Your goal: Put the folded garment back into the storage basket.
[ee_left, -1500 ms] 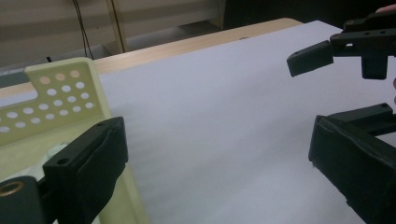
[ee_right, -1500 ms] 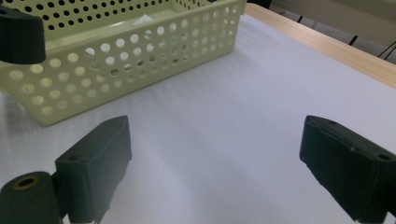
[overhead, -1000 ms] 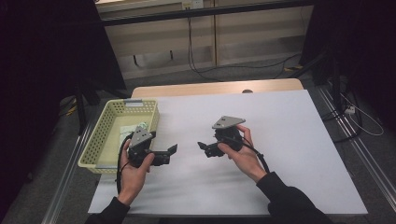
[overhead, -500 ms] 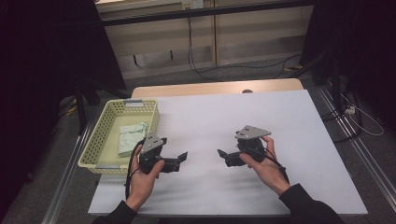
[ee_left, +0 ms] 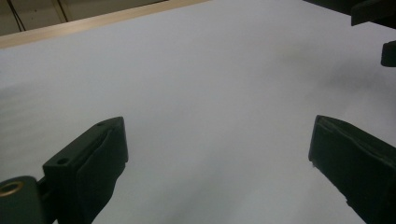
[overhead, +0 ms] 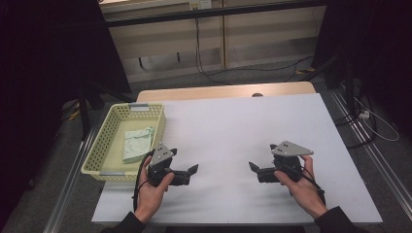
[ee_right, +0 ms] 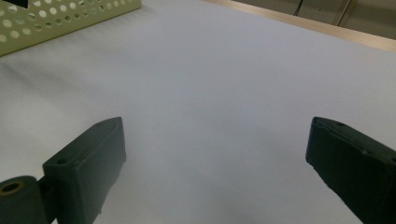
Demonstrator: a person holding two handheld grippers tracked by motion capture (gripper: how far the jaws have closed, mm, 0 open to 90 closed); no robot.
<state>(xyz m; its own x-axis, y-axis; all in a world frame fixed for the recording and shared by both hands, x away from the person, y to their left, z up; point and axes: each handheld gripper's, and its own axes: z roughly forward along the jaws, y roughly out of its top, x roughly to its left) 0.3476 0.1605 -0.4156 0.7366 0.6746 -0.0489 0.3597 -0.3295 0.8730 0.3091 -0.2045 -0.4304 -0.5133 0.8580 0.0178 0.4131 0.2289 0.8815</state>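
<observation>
left gripper (overhead: 193, 171) and right gripper (overhead: 253, 168) held low over the white table (overhead: 233, 126), well apart, tips facing each other; jaws of both spread wide with nothing between them. nearest item: a folded pale green cloth (overhead: 136, 142) lying flat in the yellow perforated basket (overhead: 103, 141) at the table's left edge, just beyond the left gripper. the cloth's long axis runs from the near basket wall toward the far one.

A white table (overhead: 243, 126) with a wooden strip along its far edge, dark cables (overhead: 214, 73) lying on the grey floor beyond it, and a pale wall panel behind.
</observation>
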